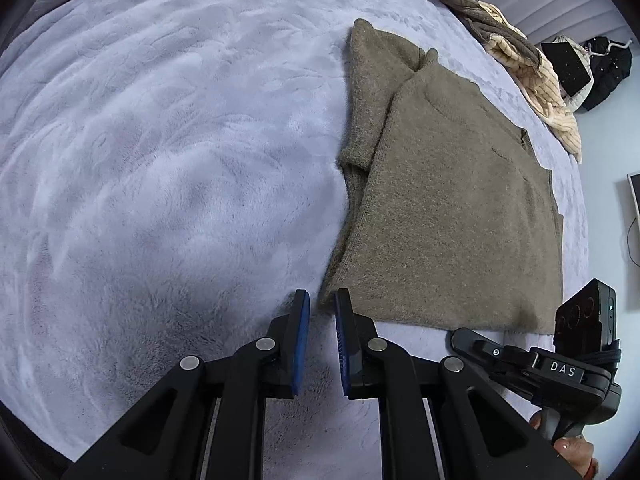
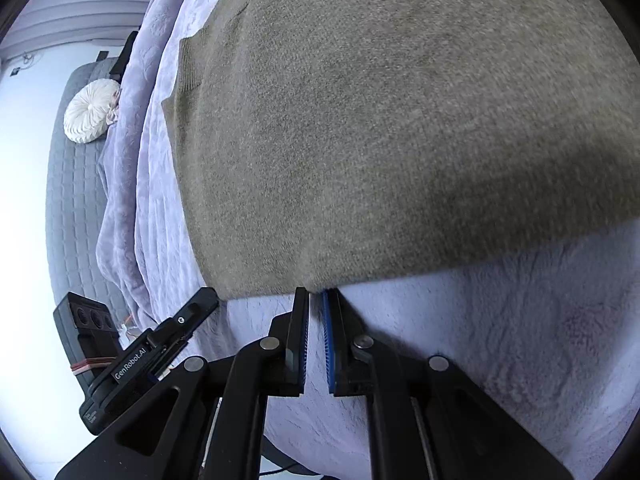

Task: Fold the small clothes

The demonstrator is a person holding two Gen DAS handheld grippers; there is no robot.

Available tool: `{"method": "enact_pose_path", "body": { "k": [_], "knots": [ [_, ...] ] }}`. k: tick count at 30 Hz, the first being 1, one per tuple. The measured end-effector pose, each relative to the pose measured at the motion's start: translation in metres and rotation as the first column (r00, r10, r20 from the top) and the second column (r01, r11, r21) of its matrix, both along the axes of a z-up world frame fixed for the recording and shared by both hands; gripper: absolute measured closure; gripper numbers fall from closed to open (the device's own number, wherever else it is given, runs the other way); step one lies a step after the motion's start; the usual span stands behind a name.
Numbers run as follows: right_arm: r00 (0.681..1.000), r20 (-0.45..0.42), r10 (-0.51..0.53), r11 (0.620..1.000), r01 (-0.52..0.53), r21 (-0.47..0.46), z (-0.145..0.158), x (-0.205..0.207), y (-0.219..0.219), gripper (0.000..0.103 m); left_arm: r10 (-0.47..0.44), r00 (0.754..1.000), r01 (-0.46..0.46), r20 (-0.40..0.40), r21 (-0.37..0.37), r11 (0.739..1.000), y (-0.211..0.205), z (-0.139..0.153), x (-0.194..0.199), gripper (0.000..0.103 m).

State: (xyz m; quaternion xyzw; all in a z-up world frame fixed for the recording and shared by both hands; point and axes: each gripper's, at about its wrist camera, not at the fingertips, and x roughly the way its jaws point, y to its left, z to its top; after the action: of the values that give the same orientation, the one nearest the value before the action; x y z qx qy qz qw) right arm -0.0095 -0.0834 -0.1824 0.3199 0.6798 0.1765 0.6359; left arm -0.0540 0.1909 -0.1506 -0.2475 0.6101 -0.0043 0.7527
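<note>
An olive-brown knit sweater lies flat on the lilac plush blanket, one sleeve folded along its left side. My left gripper is slightly open and empty, its tips at the sweater's near-left hem corner. The right gripper's body shows at the lower right of the left wrist view. In the right wrist view the sweater fills the upper frame. My right gripper is narrowly open, its tips at the near hem edge; whether cloth lies between them I cannot tell.
A crumpled brown and cream knit and dark items lie at the bed's far right. The blanket's edge drops to a grey quilted surface with a round cream cushion. The left gripper's body is at lower left.
</note>
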Motion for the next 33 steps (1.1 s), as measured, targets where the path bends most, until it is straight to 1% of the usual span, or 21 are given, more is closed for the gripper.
{"method": "enact_pose_path", "body": {
  "k": [3, 6, 10, 14, 18, 19, 20, 21, 22, 23, 24, 31, 32, 33],
  "knots": [
    [1.0, 0.009, 0.029, 0.999, -0.029, -0.016, 0.005, 0.0, 0.005, 0.096, 0.003, 1.0, -0.003, -0.002, 0.041, 0.999, 0.005, 0.007, -0.006, 0.088],
    [0.998, 0.016, 0.056, 0.998, -0.055, -0.025, 0.007, -0.001, 0.001, 0.096, -0.008, 1.0, 0.008, -0.003, 0.04, 0.999, 0.006, 0.012, -0.008, 0.088],
    [0.995, 0.033, 0.091, 0.995, -0.089, -0.048, 0.013, -0.002, 0.001, 0.095, -0.047, 0.999, 0.047, -0.002, 0.064, 0.997, -0.005, 0.018, -0.002, 0.088],
    [0.991, 0.06, 0.116, 0.991, -0.112, -0.07, 0.023, -0.003, -0.001, 0.095, -0.066, 0.998, 0.067, -0.015, 0.067, 0.995, -0.015, 0.018, 0.002, 0.088],
    [0.989, 0.076, 0.129, 0.989, -0.123, -0.083, 0.031, -0.002, 0.0, 0.095, -0.074, 0.997, 0.075, -0.007, 0.067, 0.995, -0.022, 0.02, 0.004, 0.088],
    [0.989, 0.078, 0.129, 0.989, -0.123, -0.084, 0.031, -0.002, 0.0, 0.095, -0.077, 0.997, 0.078, -0.009, 0.068, 0.995, -0.023, 0.02, 0.004, 0.08],
    [0.989, 0.079, 0.127, 0.989, -0.121, -0.083, 0.032, -0.002, 0.0, 0.095, -0.08, 0.997, 0.08, -0.013, 0.069, 0.994, -0.024, 0.019, 0.004, 0.062],
    [0.989, 0.079, 0.126, 0.989, -0.12, -0.081, 0.032, -0.002, -0.003, 0.095, -0.074, 0.997, 0.075, -0.017, 0.071, 0.995, -0.023, 0.019, 0.005, 0.012],
    [0.989, 0.078, 0.124, 0.99, -0.117, -0.081, 0.032, -0.002, 0.0, 0.095, -0.059, 0.998, 0.06, -0.009, 0.081, 0.995, -0.022, 0.021, 0.004, 0.0],
    [0.99, 0.077, 0.121, 0.99, -0.115, -0.079, 0.032, -0.002, -0.002, 0.095, -0.053, 0.999, 0.052, 0.01, 0.094, 0.994, -0.022, 0.024, 0.004, 0.0],
    [0.99, 0.076, 0.119, 0.99, -0.113, -0.078, 0.032, -0.003, -0.002, 0.095, -0.063, 0.998, 0.062, 0.01, 0.095, 0.994, -0.023, 0.026, 0.006, 0.0],
    [0.99, 0.077, 0.115, 0.99, -0.108, -0.091, 0.034, -0.005, -0.007, 0.094, -0.077, 0.997, 0.079, -0.021, 0.154, 0.985, -0.027, 0.025, 0.014, 0.0],
    [0.99, 0.079, 0.113, 0.99, -0.106, -0.093, 0.035, -0.005, -0.008, 0.089, -0.076, 0.997, 0.079, -0.025, 0.159, 0.984, -0.027, 0.024, 0.014, 0.0],
    [0.991, 0.08, 0.111, 0.99, -0.103, -0.096, 0.035, -0.005, -0.01, 0.077, -0.076, 0.997, 0.08, -0.029, 0.164, 0.983, -0.027, 0.023, 0.015, 0.0]
  ]
}}
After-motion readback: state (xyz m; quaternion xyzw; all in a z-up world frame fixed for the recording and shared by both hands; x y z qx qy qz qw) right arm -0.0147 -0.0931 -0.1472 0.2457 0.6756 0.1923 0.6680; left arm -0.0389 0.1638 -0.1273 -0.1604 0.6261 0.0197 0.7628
